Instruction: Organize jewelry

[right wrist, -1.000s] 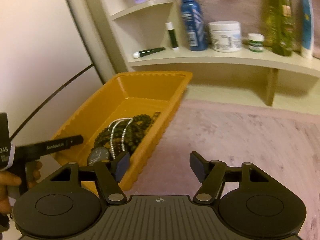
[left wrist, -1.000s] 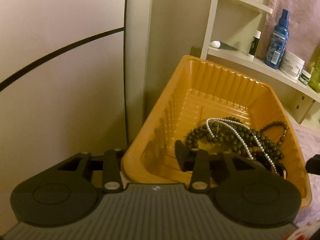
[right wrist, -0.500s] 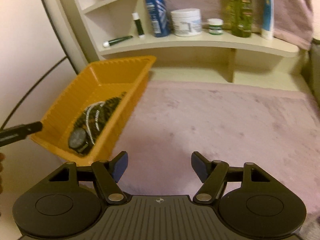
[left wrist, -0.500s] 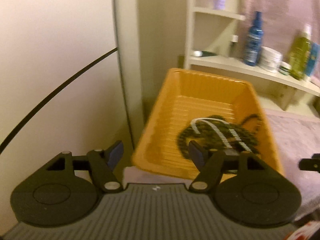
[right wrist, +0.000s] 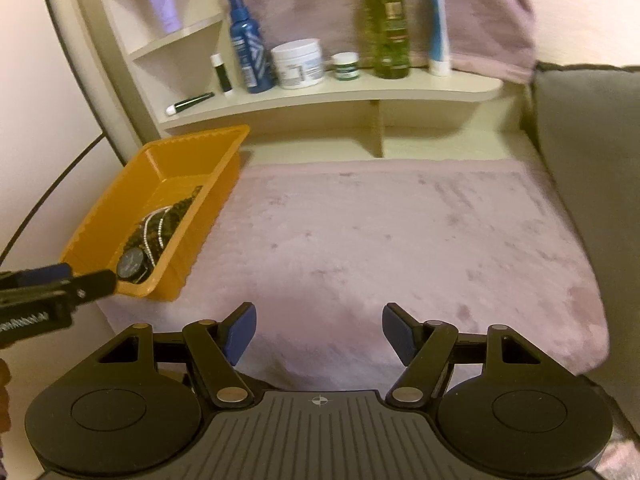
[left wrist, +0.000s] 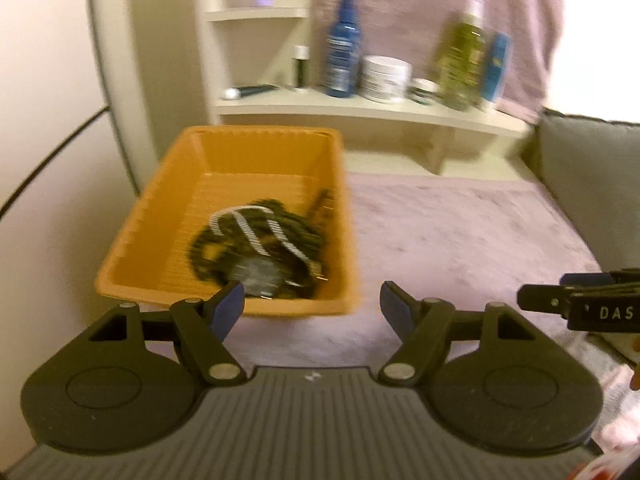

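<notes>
Both tongs, left [left wrist: 312, 304] and right [right wrist: 319, 330], gape empty. The jewelry [left wrist: 260, 244] lies tangled in the orange tray [left wrist: 132, 236] on the pink blanket [right wrist: 380, 240]: light, limp, slippery strands, best pinched at a loop.

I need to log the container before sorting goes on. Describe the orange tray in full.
The orange tray is a rectangular tub of what looks like thin moulded plastic, with ribbed walls and a flat rim. It sits upright at the left edge of the pink blanket, next to the pale wall and below the shelf. Heaped at its near end are dark bead strands, a pearl strand across them and a watch. The far end is bare. Neither gripper touches it.
</notes>
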Demonstrator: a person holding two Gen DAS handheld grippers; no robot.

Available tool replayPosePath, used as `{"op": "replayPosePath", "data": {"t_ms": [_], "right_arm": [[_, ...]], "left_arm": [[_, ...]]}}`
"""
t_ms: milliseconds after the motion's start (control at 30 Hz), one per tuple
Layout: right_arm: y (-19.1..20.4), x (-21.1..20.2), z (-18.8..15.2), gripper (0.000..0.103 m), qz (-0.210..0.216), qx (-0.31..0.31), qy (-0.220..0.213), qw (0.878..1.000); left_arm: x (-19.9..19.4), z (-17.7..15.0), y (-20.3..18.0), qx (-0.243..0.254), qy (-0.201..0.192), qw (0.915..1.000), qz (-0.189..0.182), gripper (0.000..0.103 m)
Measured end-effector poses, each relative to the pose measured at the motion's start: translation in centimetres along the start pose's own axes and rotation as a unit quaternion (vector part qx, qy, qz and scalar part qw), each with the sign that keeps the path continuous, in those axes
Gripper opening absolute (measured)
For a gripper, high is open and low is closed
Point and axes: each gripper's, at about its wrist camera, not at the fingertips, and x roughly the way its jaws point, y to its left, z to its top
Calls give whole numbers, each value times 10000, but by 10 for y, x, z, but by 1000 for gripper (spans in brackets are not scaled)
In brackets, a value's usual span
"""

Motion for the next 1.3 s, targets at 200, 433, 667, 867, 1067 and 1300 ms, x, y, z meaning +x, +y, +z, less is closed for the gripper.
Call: {"op": "replayPosePath", "data": {"t_ms": [200, 433, 667, 867, 1067, 1300], "right_arm": [[-15, -20, -9, 70, -87, 190, -35, 9998], [-24, -26, -13, 70, -181, 284, -21, 9994], [-27, -20, -16, 70, -138, 255, 46, 9996], [-27, -20, -16, 70, -144, 269, 8, 9995], [-26, -20, -16, 70, -148, 288, -3, 9995], [-26, -20, -15, 70, -134, 275, -4, 9995]], "left_arm": [[2, -2, -31, 211, 111, 9992, -313, 73], [3, -7, -50, 410, 186, 9979, -472, 73], [3, -8, -55, 442, 208, 9972, -569, 73], [4, -9, -57, 463, 226, 9969, -599, 73], [5, -9, -57, 461, 243, 9968, -612, 73], [5, -9, -57, 468, 231, 9967, -623, 73]]}}
